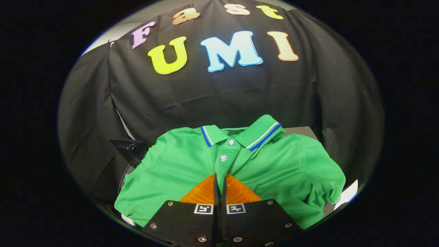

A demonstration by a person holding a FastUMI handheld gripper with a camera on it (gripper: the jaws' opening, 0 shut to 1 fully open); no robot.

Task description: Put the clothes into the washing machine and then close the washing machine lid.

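A green polo shirt with a blue-and-white striped collar lies spread out, front up and buttons showing, just ahead of and beneath the fingers. My gripper is shut, its two fingers pressed together with only a thin dark slit between them. The tips rest over the lower end of the shirt's button placket. No fabric shows between the fingers. A dark, glossy, lid-like part sticks out from under the shirt's left sleeve. What the shirt lies on is mostly hidden by it.
A dark flat surface shows behind the shirt's right shoulder. A white edge sticks out below the right sleeve. The black cloth wall stands close behind the shirt.
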